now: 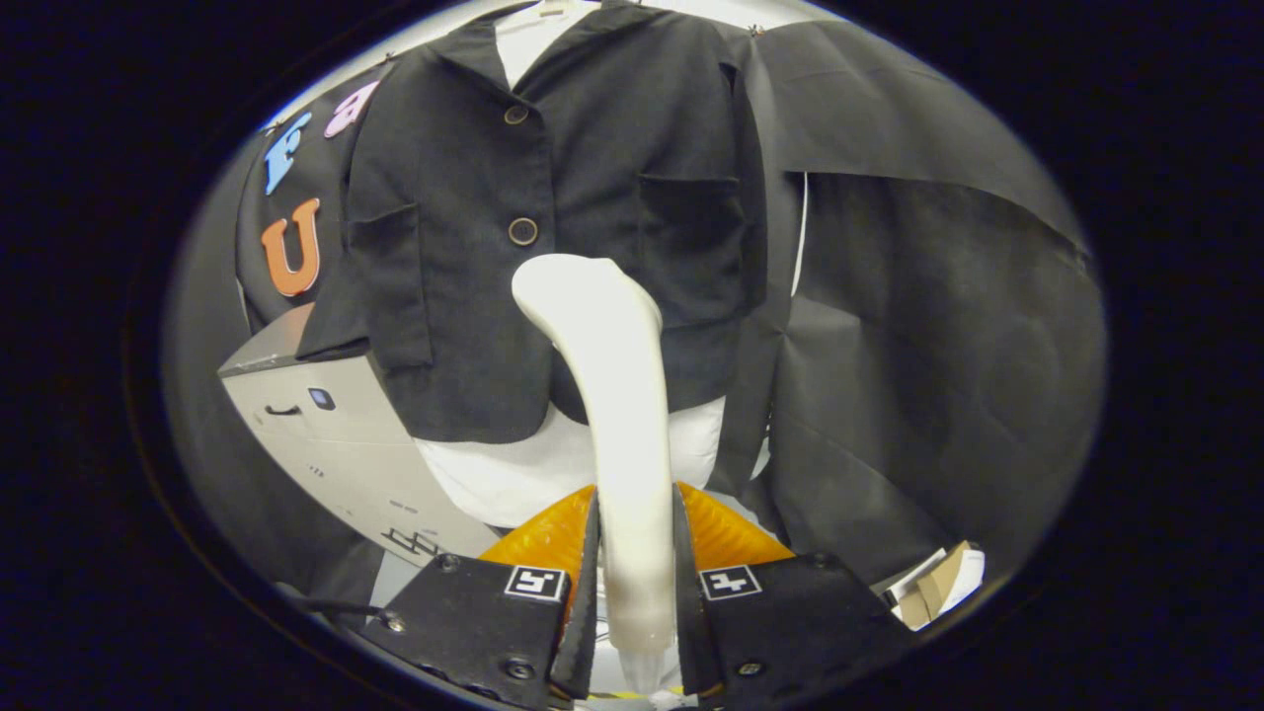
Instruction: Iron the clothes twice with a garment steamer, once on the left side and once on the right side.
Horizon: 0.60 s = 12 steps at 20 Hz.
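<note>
Gripper view: you're holding one gripper [635, 553] w/ both fingers clenching on the handle of one white garment steamer [607, 395], which is rising up between them and curving at its head toward the clothes. The steamer head is sitting right at the front of one black jacket [553, 197], just below the lower of 2 buttons [522, 231] you can count on the placket, approx. on the centre line; whether it's touching the cloth you can't tell. The jacket is hanging upright w/ 2 chest pockets, one on either side of the steamer head. Under it one white garment [513, 474] is showing, its hem dropping below the jacket's bottom edge and reaching down toward the fingers. One grey cabinet [326, 434] is standing beside the jacket's sleeve, its top corner touching or nearly touching the sleeve edge, so room is tight on that side. On the other side, black cloth wall [918, 346] is hanging w/ a folded-over flap just beside the jacket's other sleeve. Some cardboard pieces [938, 588] are lying low, beyond the fingers, well apart from the steamer.
</note>
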Each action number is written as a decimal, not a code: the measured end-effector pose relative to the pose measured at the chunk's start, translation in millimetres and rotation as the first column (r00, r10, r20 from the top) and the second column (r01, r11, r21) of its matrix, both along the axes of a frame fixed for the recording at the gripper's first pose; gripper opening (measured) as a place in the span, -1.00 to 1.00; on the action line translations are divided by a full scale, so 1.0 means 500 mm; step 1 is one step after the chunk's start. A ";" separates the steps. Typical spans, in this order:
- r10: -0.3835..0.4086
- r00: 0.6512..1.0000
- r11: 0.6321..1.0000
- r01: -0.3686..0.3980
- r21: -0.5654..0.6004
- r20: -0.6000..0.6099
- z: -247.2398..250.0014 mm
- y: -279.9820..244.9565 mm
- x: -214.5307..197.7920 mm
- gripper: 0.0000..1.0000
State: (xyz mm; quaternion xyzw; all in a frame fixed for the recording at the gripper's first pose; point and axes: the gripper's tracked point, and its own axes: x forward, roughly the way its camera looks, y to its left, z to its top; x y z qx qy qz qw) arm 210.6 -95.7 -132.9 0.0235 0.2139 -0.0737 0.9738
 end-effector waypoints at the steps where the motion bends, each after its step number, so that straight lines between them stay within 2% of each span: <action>1: -0.001 1.000 1.000 0.001 -0.004 0.008 0.007 0.006 -0.019 -0.28; 8: -0.024 0.997 1.000 0.025 -0.011 0.073 0.069 0.104 -0.189 -0.28; 12: -0.007 0.995 1.000 0.007 0.002 0.099 0.084 0.183 -0.297 -0.28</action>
